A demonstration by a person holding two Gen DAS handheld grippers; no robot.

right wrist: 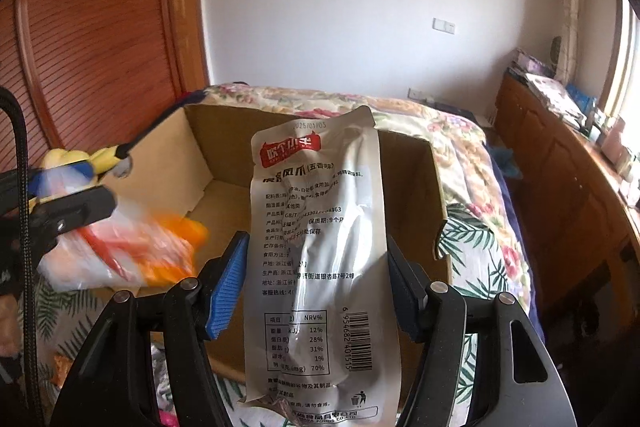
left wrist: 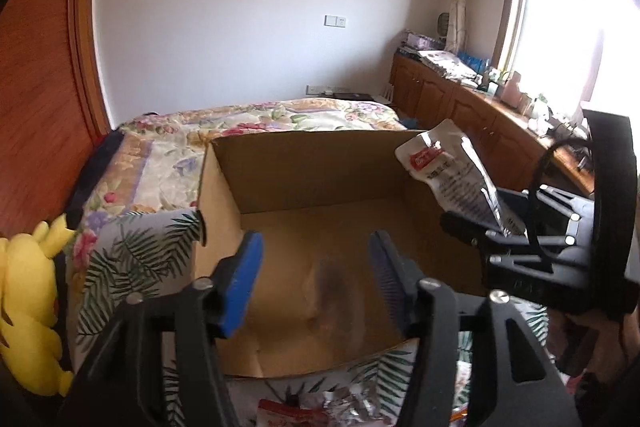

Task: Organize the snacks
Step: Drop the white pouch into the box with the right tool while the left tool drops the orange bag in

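Note:
An open cardboard box (left wrist: 312, 167) stands on the bed, its floor bare in the left wrist view. My left gripper (left wrist: 316, 283) hovers over the box's near edge, jaws apart with nothing solid between the blue pads. In the right wrist view a blurred orange-and-white snack bag (right wrist: 120, 251) is just below the left gripper (right wrist: 76, 195), by the box's (right wrist: 168, 155) left wall; whether they touch I cannot tell. My right gripper (right wrist: 316, 287) is shut on a silver-white snack pouch (right wrist: 320, 211) with a red label, upright over the box. From the left, that pouch (left wrist: 452, 171) and right gripper (left wrist: 488, 223) sit above the box's right wall.
A yellow plush toy (left wrist: 28, 307) lies left of the box. Loose snack packets (left wrist: 320, 411) lie on the leaf-print cover in front. The floral quilt (left wrist: 280, 115) spreads behind the box. A wooden cabinet (left wrist: 480, 119) with clutter runs under the window at right, a wooden wardrobe door (left wrist: 40, 67) at left.

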